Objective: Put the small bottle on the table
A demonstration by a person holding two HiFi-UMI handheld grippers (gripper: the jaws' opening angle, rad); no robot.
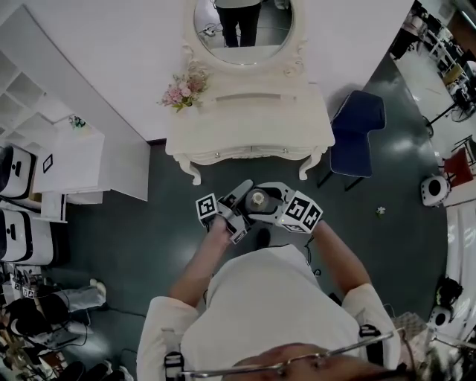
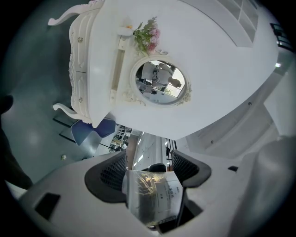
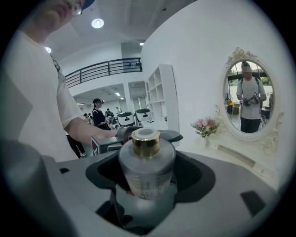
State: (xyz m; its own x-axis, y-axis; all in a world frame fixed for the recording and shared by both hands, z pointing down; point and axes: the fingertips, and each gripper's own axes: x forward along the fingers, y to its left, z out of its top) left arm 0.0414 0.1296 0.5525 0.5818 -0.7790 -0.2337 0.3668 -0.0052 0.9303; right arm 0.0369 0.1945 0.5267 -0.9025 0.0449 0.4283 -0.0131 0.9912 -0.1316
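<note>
Nearest my lens, item 1: a round frosted bottle point(image 3: 147, 171) with a gold cap point(image 3: 146, 141) stands upright between the jaws of the right gripper point(image 3: 149, 180). Both dark pads point(image 3: 196, 178) press its sides, so that gripper is clamped on it.

Item 2: the left gripper point(image 2: 150, 172) has its jaws closed on a clear bottle point(image 2: 152, 199) with gold print and a white label point(image 2: 170, 190), seated deep between them. A dark rounded top point(image 2: 157, 166) shows just beyond it. I cannot tell which of the 2 bottles is the smaller.

In the head view, the 2 grippers are close together in front of the person's white shirt point(image 1: 271, 305), with the gold cap facing up between them. Both bottles are in the air above the dark floor point(image 1: 149, 216), apart from the white dressing table point(image 1: 286, 123).

On that table's left rear corner is a bunch of pink flowers point(image 1: 182, 88), beside the oval mirror point(image 1: 243, 22). A blue chair point(image 1: 357, 126) sits just off the table's right end. A white shelf unit point(image 1: 71, 160) stands to its left.
</note>
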